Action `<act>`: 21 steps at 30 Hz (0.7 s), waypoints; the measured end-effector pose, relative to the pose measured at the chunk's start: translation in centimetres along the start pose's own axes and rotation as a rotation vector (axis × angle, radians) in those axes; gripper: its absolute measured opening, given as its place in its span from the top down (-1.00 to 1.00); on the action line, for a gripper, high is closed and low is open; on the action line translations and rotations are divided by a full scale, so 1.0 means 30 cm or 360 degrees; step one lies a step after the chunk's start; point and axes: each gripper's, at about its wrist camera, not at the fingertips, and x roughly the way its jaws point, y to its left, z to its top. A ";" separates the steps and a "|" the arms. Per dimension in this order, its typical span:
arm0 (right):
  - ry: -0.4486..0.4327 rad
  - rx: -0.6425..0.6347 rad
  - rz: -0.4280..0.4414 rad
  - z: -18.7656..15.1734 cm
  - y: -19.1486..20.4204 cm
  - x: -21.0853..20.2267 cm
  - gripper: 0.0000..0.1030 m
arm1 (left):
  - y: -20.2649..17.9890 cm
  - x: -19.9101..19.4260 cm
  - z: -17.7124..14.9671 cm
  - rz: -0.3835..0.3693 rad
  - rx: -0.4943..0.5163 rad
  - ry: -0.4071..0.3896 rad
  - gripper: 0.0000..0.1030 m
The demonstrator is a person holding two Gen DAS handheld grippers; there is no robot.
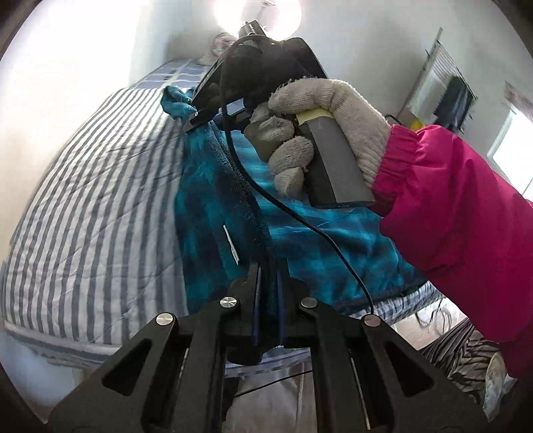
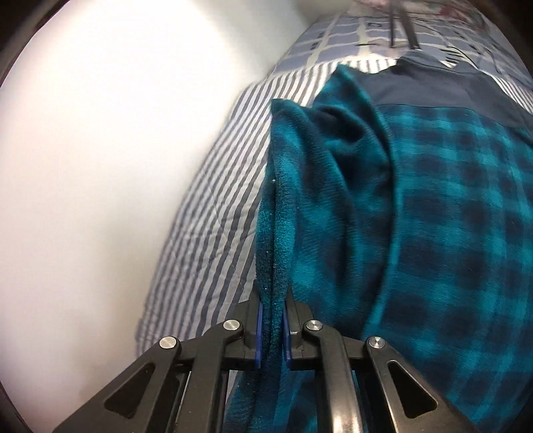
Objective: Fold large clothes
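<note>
- A teal and dark-blue checked fleece garment (image 2: 433,206) is seen lying on a bed covered with a blue-and-white striped quilt (image 1: 93,186); a plain dark-blue panel forms its far end in the right wrist view.
- The garment lies along the quilt, with striped cover exposed to its left in both views; a white wall (image 2: 100,166) is seen beyond the bed edge.
- Left gripper (image 1: 268,276): jaws are drawn nearly together, and a raised fold of the fleece edge is pinched between the blue pads (image 1: 256,319). The cloth rises from the bed into the grip as a ridge.
- Right gripper (image 2: 272,326): jaws are likewise closed onto a doubled fold of the fleece edge, which is pressed between the blue pads (image 2: 259,329) and runs up and away from them as a narrow pleat.
- In the left wrist view the right gripper (image 1: 196,116) is seen farther along the same garment edge, its tips at the fleece; its grip cannot be judged from this angle.
- The right gripper's handle is held by a hand in a light knitted glove (image 1: 319,133), with a magenta sleeve (image 1: 459,206) behind it. A black cable (image 1: 299,216) is seen hanging from that unit across the garment.
- A small white tag (image 1: 231,244) is noted on the fleece near the left grip.
- A bright lamp or window glare (image 1: 260,13) washes out the top of the left view; motion blur is present at the edges of both.
</note>
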 end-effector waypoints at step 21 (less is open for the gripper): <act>-0.0154 0.0413 0.0043 -0.183 -0.521 -0.108 0.87 | -0.283 0.199 -0.078 0.0020 0.0421 0.0230 0.90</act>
